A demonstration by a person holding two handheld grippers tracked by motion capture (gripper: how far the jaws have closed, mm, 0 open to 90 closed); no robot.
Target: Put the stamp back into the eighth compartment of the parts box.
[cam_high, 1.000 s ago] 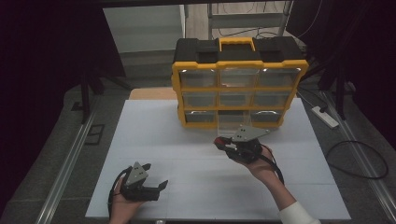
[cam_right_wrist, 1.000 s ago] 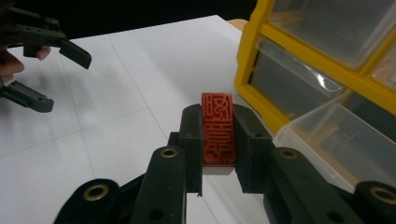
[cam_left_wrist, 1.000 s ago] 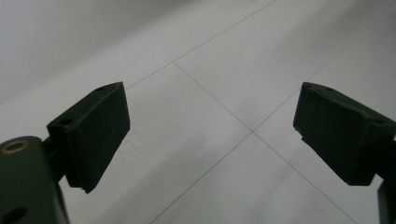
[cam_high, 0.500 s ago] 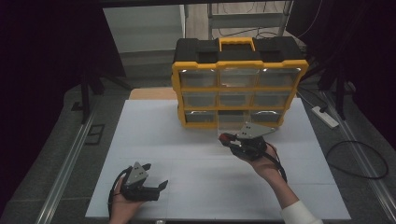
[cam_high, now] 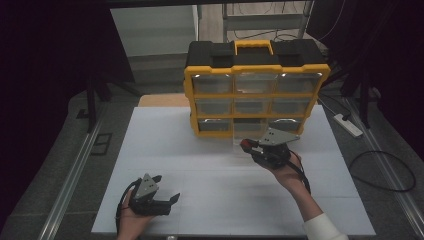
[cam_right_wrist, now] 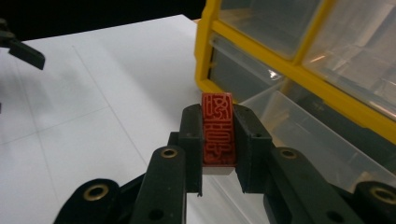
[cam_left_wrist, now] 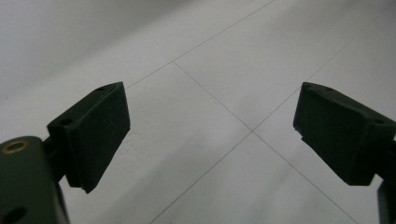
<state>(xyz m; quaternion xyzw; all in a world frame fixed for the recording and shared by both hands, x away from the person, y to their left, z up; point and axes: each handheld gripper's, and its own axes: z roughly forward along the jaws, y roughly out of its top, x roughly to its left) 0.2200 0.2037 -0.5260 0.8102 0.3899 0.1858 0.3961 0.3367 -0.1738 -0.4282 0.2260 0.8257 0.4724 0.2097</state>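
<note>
Right gripper view: red stamp [cam_right_wrist: 218, 128] clamped beside pulled-out clear drawer [cam_right_wrist: 299, 135].

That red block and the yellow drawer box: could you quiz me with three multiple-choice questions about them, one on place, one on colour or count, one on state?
1. Where is the red block?
A in the right gripper
B on the table
C in the left gripper
2. How many drawer rows has the drawer box?
A two
B three
C five
3. The bottom middle drawer is:
A shut
B removed
C pulled out

A: the fingers clamp it.
B: three rows show from above.
C: its clear tray juts forward.
</note>
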